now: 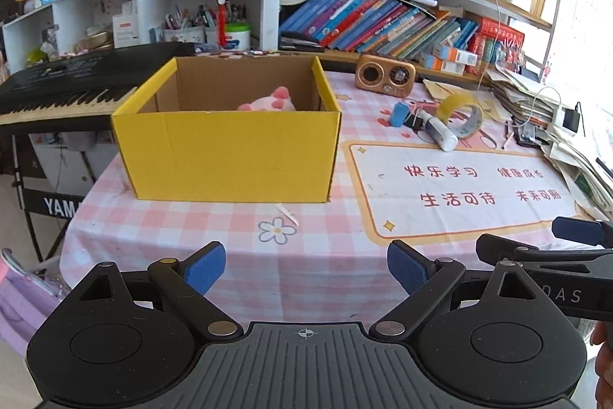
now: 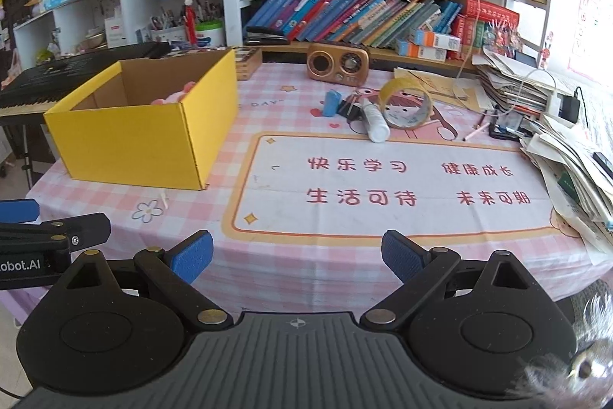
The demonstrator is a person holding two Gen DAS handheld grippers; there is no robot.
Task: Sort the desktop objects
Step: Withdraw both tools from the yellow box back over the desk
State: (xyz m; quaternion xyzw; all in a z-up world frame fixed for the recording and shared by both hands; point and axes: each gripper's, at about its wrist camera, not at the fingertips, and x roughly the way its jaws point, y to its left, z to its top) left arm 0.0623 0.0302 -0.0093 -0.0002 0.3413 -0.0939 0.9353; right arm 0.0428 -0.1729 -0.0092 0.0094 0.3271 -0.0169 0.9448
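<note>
A yellow cardboard box [image 1: 230,152] stands open on the pink checked table, with a pink plush toy [image 1: 270,101] inside; the box [image 2: 134,140] also shows in the right wrist view. Behind the mat lie a tape roll [image 2: 406,106], a white tube [image 2: 374,122], a blue eraser [image 2: 331,103] and black binder clips [image 2: 350,110]; the tape roll [image 1: 461,115] and tube [image 1: 440,133] show in the left view too. My left gripper [image 1: 306,271] is open and empty near the table's front edge. My right gripper [image 2: 297,257] is open and empty beside it.
A brown retro radio [image 2: 338,61] stands at the back. Stacked papers [image 2: 567,156] crowd the right edge. A keyboard [image 1: 65,87] stands left of the table. Bookshelves [image 2: 364,10] rise behind. A printed mat [image 2: 383,186] covers the table's middle.
</note>
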